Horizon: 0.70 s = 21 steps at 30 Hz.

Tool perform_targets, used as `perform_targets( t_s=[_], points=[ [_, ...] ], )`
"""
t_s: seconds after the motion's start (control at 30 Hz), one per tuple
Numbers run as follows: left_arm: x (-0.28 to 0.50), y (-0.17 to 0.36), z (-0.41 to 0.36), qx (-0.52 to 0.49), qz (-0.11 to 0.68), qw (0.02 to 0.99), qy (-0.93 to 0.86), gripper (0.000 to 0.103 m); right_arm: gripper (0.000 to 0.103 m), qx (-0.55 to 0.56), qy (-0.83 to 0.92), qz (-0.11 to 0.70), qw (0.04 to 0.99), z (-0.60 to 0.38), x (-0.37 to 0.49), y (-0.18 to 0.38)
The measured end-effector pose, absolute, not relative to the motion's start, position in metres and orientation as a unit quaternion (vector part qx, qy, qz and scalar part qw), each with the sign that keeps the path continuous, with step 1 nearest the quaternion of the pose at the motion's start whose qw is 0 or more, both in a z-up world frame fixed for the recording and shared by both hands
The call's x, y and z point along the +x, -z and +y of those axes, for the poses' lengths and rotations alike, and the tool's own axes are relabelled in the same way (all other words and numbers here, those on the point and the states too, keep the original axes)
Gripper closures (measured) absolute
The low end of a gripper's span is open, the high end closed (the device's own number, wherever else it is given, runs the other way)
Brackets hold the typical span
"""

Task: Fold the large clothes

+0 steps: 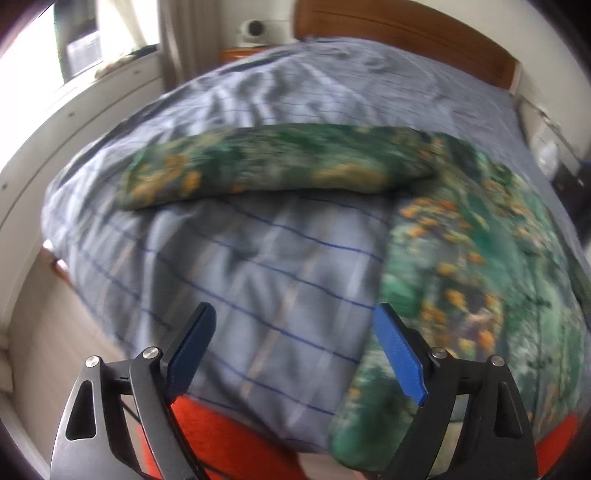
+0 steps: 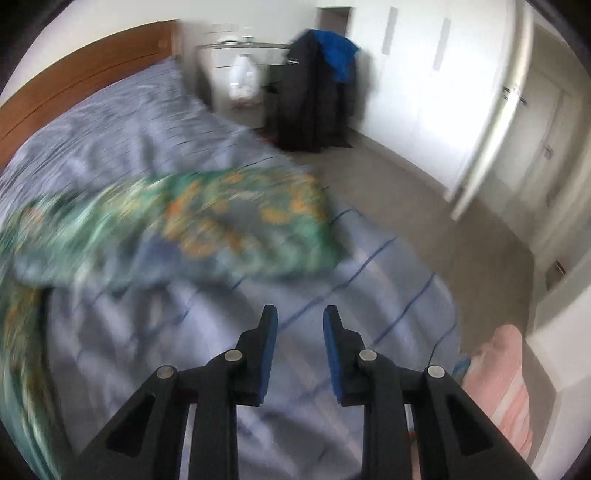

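Observation:
A green garment with orange flowers (image 1: 461, 236) lies on the bed; one long part of it (image 1: 266, 166) stretches left across the blue striped cover (image 1: 258, 266). My left gripper (image 1: 295, 317) is open and empty above the cover, its right finger (image 1: 399, 350) beside the garment's left edge. In the right wrist view the same garment (image 2: 207, 221) lies blurred, ahead and to the left. My right gripper (image 2: 300, 317) is open with a narrow gap, empty, above the cover (image 2: 332, 280) near the bed's right side.
A wooden headboard (image 1: 406, 33) stands at the bed's far end. A dark chair with black and blue clothes (image 2: 314, 92) and a white cabinet (image 2: 236, 81) stand past the bed. White wardrobe doors (image 2: 424, 74) line the right wall. Something pink (image 2: 498, 387) lies at lower right.

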<state>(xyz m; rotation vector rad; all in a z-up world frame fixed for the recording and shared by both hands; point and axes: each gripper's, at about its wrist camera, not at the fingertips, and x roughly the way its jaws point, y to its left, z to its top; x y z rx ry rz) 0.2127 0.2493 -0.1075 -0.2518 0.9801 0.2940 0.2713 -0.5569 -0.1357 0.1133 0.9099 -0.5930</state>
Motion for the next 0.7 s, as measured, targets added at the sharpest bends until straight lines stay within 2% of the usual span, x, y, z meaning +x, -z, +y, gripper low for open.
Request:
perform_targets(
  t_s=[0.1, 0.3, 0.47, 0.6, 0.7],
  points=[
    [0.216, 0.107, 0.221, -0.113, 0.471, 0.870, -0.096, 0.014, 0.060, 0.060, 0.179, 0.432, 0.882, -0.503, 0.263, 0.131],
    [0.214, 0.130, 0.150, -0.085, 0.500, 0.862, -0.016, 0.012, 0.060, 0.087, -0.054, 0.451, 0.886, -0.380, 0.246, 0.145],
    [0.207, 0.162, 0.114, -0.034, 0.551, 0.834, 0.010, 0.012, 0.059, 0.040, -0.075, 0.524, 0.847, -0.333, 0.238, 0.191],
    [0.192, 0.133, 0.115, -0.025, 0.508, 0.861, 0.012, 0.012, 0.059, 0.013, -0.043, 0.539, 0.841, -0.329, 0.223, 0.189],
    [0.187, 0.104, 0.123, -0.039, 0.454, 0.890, -0.019, 0.010, 0.051, 0.004, -0.038, 0.493, 0.869, -0.319, 0.204, 0.156]
  ],
)
